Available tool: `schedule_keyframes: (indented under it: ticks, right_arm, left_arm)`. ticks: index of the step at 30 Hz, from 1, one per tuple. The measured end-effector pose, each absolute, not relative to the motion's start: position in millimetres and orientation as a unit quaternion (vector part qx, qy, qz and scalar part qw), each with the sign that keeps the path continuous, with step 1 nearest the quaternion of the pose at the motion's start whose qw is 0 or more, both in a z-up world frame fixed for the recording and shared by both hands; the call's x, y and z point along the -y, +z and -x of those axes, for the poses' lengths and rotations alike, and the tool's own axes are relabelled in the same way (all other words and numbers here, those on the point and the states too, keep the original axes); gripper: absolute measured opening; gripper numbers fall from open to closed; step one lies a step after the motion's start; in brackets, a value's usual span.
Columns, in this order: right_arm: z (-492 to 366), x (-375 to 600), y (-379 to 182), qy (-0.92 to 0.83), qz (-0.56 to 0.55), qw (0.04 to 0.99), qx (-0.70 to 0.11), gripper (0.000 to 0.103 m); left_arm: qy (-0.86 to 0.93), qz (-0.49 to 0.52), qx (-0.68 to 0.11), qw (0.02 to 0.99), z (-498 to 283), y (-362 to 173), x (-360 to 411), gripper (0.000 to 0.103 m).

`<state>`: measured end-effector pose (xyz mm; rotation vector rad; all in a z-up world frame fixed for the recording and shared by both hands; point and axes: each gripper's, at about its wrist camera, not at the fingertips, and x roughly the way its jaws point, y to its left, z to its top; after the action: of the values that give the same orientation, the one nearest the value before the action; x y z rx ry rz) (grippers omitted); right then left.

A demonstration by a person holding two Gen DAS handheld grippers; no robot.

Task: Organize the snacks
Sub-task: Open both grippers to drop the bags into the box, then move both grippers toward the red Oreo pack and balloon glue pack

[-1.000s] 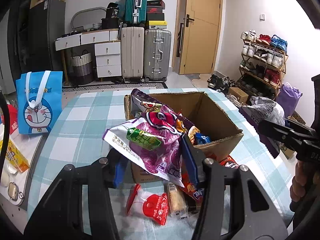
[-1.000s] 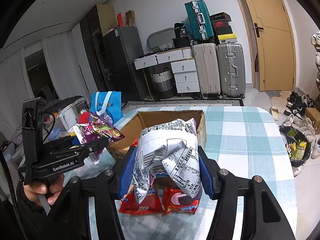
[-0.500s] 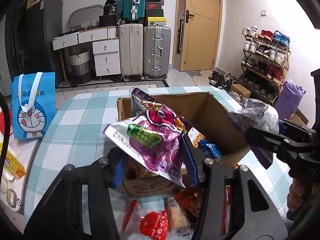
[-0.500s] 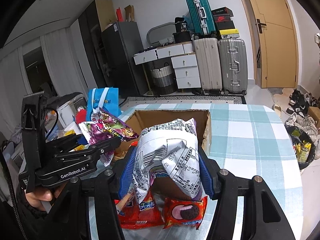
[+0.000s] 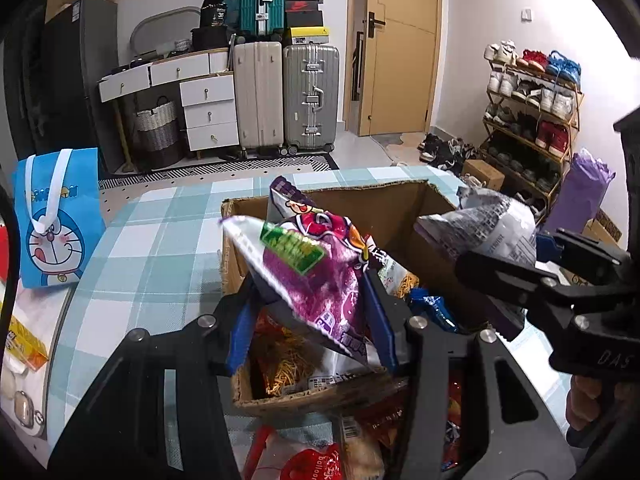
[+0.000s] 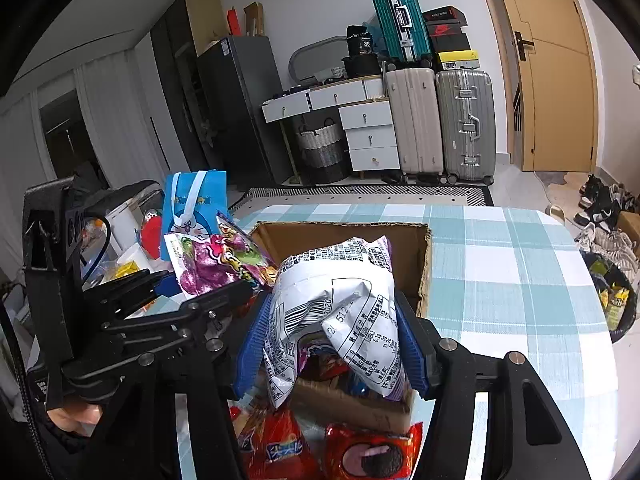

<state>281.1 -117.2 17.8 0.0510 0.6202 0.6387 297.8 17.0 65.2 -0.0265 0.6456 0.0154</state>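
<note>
Between the blue pads of the left hand-held gripper (image 5: 310, 316) sits a purple snack bag (image 5: 316, 276), clamped tight and tilted, hanging over the near left corner of the cardboard box (image 5: 360, 200). The right hand-held gripper (image 6: 332, 344) is closed on a white printed snack bag (image 6: 340, 304), whose crumpled back with a barcode faces the camera; that bag hangs above the near edge of the same box. In the left wrist view the right hand-held gripper comes in from the right, its bag over the box's right side. Inside the box lie noodle-snack packets (image 5: 288, 364) and a blue wrapper (image 5: 434, 308). On the checked worktop (image 6: 512, 280) just before the box lie red snack packs (image 6: 372, 452), one picturing a chocolate sandwich biscuit. A blue cartoon tote bag (image 5: 56, 216) stands at the worktop's left edge. Behind, against the far wall, stand suitcases (image 5: 288, 96), with a shoe rack (image 5: 532, 112) to the right.
</note>
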Motion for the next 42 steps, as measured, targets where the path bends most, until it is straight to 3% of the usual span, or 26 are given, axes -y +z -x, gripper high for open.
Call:
schedule_keyframes:
  ticks: [4,6,8,10,12,14,26,42]
  right_arm:
    - [-285,111,15,0.302,-0.010,0.904,-0.301,0.064]
    - [-282,112,18,0.298,-0.013,0.908,-0.295,0.076]
    - [-279,117,21,0.294,-0.014,0.911,-0.288,0.078]
    - [-273,126,26,0.283,-0.015,0.916,-0.283,0.085]
    - [-267,137,28,0.276,-0.024,0.919,-0.281,0.101]
    - [-260,148,29,0.272,-0.028,0.919,-0.283,0.102]
    - [-226,187,0,0.242,-0.035,0.909,-0.338,0.102]
    - [-234,179,-33,0.222,-0.006,0.893,-0.392,0.103]
  left_arm:
    - [0.012,0.006,-0.319,0.948,-297,64,-13,0.049]
    - [0.008,0.004,-0.320,0.947,-294,66,-13,0.058]
    - [0.008,0.005,-0.318,0.948,-287,69,-12,0.077]
    - [0.005,0.008,-0.314,0.949,-276,73,-15,0.084]
    - [0.011,0.010,-0.313,0.950,-266,77,-18,0.090]
    - [0.021,0.013,-0.311,0.950,-254,80,-22,0.102]
    - [0.032,0.040,-0.324,0.945,-182,58,-52,0.102]
    - [0.035,0.027,-0.365,0.930,-195,33,-50,0.102]
